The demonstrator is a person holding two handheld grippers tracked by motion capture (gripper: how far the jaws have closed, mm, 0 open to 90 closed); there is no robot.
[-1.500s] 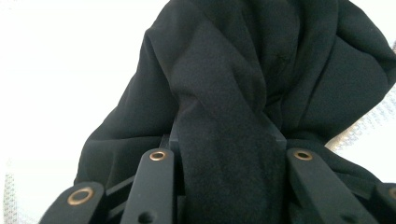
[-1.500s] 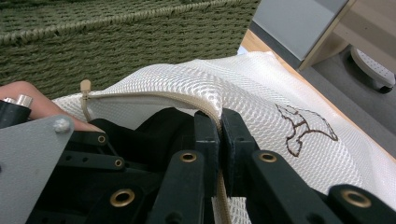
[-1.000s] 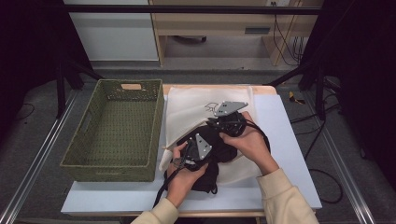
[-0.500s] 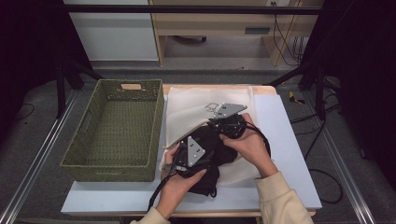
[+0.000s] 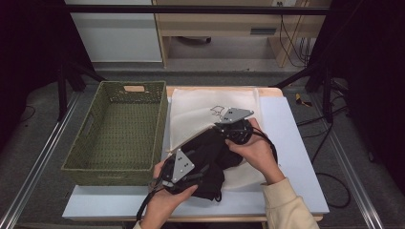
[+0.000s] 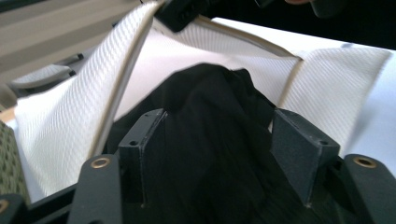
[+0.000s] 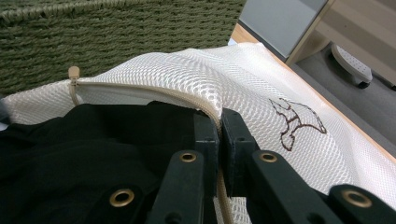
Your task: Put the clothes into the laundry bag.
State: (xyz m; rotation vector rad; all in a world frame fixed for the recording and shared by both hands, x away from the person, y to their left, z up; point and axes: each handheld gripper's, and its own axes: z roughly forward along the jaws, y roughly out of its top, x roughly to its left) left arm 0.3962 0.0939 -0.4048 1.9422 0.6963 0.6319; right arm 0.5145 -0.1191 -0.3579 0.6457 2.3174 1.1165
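A white mesh bag (image 5: 200, 109) with a small dark print lies on the table, its zipped mouth facing the person. My right gripper (image 5: 218, 127) is shut on the bag's zipper edge (image 7: 154, 91) and holds the mouth lifted. A black garment (image 5: 215, 152) sits bunched partly inside that mouth. My left gripper (image 5: 196, 157) is low at the garment's near side. Its jaws stand wide apart, and black cloth (image 6: 210, 93) fills the gap between them. In the left gripper view the bag (image 6: 60, 112) arches over the cloth.
A green woven basket (image 5: 76, 143) stands on the table's left, right beside the bag; its wall (image 7: 93, 42) is close behind the bag's mouth. Bare white tabletop (image 5: 291, 138) lies to the right. Cables trail off the front edge.
My left gripper has drawn back toward the person and a little to the left. The right gripper has kept the bag's edge raised in much the same place.
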